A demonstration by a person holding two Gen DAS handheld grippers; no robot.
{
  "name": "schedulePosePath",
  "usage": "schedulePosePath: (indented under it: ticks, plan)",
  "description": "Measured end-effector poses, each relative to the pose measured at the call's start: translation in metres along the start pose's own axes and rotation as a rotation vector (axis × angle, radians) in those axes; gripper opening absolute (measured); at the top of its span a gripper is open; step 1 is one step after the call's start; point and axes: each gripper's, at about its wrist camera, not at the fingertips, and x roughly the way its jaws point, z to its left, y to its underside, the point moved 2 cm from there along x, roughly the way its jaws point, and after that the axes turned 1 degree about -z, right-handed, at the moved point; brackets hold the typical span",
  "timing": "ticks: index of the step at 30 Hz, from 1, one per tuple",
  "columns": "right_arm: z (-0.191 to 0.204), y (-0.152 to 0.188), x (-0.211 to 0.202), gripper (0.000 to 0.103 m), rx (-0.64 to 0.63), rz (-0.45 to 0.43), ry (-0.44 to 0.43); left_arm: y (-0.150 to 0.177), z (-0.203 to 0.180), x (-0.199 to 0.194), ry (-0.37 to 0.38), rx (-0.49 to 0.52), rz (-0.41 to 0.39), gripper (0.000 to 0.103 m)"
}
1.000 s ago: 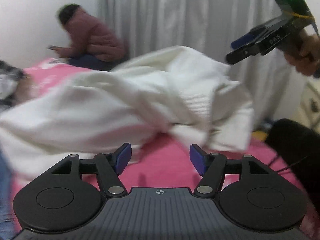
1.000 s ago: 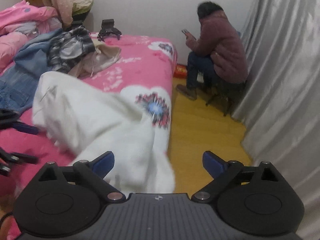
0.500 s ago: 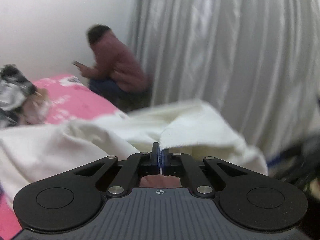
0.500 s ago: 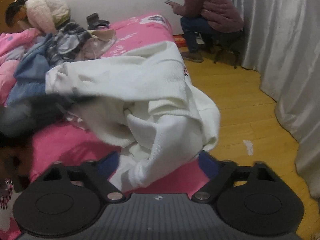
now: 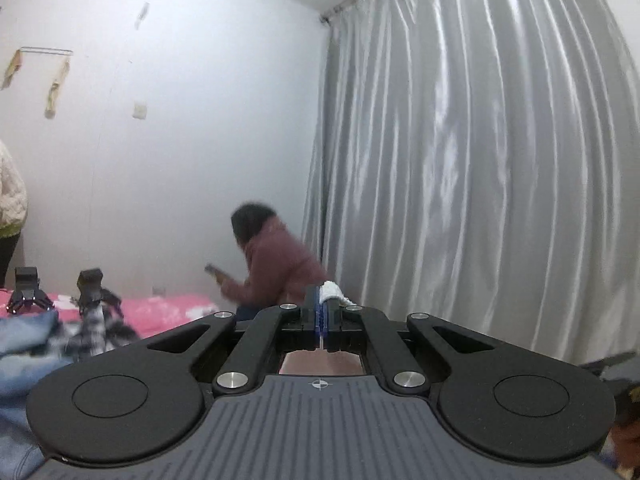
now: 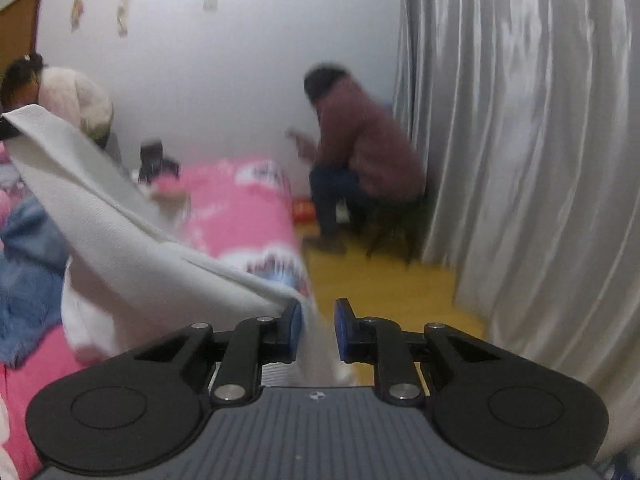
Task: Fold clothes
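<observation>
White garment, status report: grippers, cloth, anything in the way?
Left gripper shut on white garment. Right gripper closing, cloth between its pads. Garment lifted off pink bed. Nothing blocking.

white garment (image 5: 334, 293): mostly hidden behind left fingers | seated person (image 6: 360, 152): blurred | bed (image 6: 240, 208) beyond right fingers: smeared

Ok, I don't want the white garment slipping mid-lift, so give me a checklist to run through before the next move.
1. Left gripper clamped on the white knitted garment: ok, a tuft shows past its fingers.
2. Right gripper clamped: not ok, jaws closing with cloth between them, a gap remains.
3. Garment raised between both grippers: ok, it slopes from upper left down to the right gripper.
4. Whole garment off the pink floral bed: cannot tell.
5. Blue denim clothes not caught: ok, they lie apart.
</observation>
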Motion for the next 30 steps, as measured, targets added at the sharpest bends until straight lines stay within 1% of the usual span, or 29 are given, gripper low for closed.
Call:
schedulePosePath:
  ticks: [2, 3, 4, 6, 7, 9, 11, 12, 14, 16, 17, 18, 19, 20, 22, 23, 24, 25, 27, 28, 29, 30]
  plan:
    - [-0.008, -0.027, -0.017, 0.015, -0.010, -0.057, -0.002, -0.019, 0.003, 0.004, -0.004, -0.029, 0.007, 0.000]
    - [-0.015, -0.039, -0.022, 0.015, 0.000, -0.074, -0.003, -0.027, 0.005, 0.011, -0.008, -0.024, 0.027, 0.000]
    - [-0.020, -0.048, -0.023, 0.015, 0.001, -0.071, -0.008, -0.029, 0.007, 0.018, -0.023, -0.023, 0.034, 0.000]
    - [-0.028, -0.060, -0.020, 0.017, -0.005, -0.045, -0.023, -0.033, 0.006, 0.038, -0.033, 0.029, 0.064, 0.000]
    - [-0.025, -0.058, -0.018, 0.017, -0.006, -0.022, -0.068, -0.033, 0.006, 0.050, -0.032, 0.040, 0.074, 0.000]
    - [-0.019, -0.052, -0.013, 0.022, -0.006, 0.025, -0.174, -0.031, 0.005, 0.083, 0.017, 0.044, 0.113, 0.000]
    - [0.001, -0.039, -0.003, 0.029, -0.032, 0.075, -0.285, -0.027, 0.002, 0.124, 0.032, 0.064, 0.156, 0.000]
    - [0.013, -0.030, 0.001, 0.033, -0.049, 0.096, -0.326, -0.022, 0.002, 0.147, 0.047, 0.054, 0.196, 0.001]
    - [0.041, -0.010, 0.013, 0.041, -0.069, 0.168, -0.439, -0.010, 0.001, 0.192, 0.077, 0.026, 0.283, 0.002]
    - [0.070, 0.011, 0.032, 0.042, -0.056, 0.245, -0.544, 0.010, 0.001, 0.235, 0.042, 0.035, 0.397, 0.003]
    - [0.082, 0.022, 0.042, 0.042, -0.062, 0.269, -0.572, 0.022, 0.001, 0.252, 0.021, 0.063, 0.450, 0.006]
    - [0.095, 0.032, 0.053, 0.042, -0.071, 0.289, -0.594, 0.035, 0.002, 0.263, -0.006, 0.088, 0.485, 0.014]
    - [0.106, 0.041, 0.063, 0.042, -0.088, 0.297, -0.579, 0.047, 0.005, 0.267, -0.029, 0.103, 0.507, 0.019]
    - [0.113, 0.047, 0.075, 0.042, -0.101, 0.303, -0.537, 0.058, 0.010, 0.265, -0.044, 0.108, 0.514, 0.025]
    - [0.116, 0.060, 0.100, 0.042, -0.105, 0.318, -0.465, 0.075, 0.024, 0.252, -0.035, 0.097, 0.520, 0.032]
    - [0.113, 0.064, 0.110, 0.042, -0.085, 0.329, -0.444, 0.078, 0.033, 0.244, -0.033, 0.091, 0.538, 0.036]
    - [0.109, 0.067, 0.118, 0.042, -0.062, 0.340, -0.424, 0.081, 0.043, 0.236, -0.034, 0.085, 0.557, 0.043]
    - [0.103, 0.069, 0.125, 0.042, -0.050, 0.340, -0.402, 0.084, 0.052, 0.227, -0.035, 0.078, 0.577, 0.047]
    - [0.096, 0.072, 0.133, 0.042, -0.063, 0.316, -0.357, 0.090, 0.071, 0.212, -0.031, 0.057, 0.620, 0.056]
    - [0.091, 0.073, 0.135, 0.042, -0.069, 0.298, -0.332, 0.096, 0.075, 0.200, -0.022, 0.061, 0.637, 0.058]
    - [0.086, 0.072, 0.135, 0.042, -0.061, 0.289, -0.322, 0.103, 0.079, 0.189, -0.009, 0.090, 0.653, 0.061]
    - [0.079, 0.069, 0.137, 0.041, -0.044, 0.278, -0.306, 0.110, 0.083, 0.179, 0.005, 0.125, 0.669, 0.061]
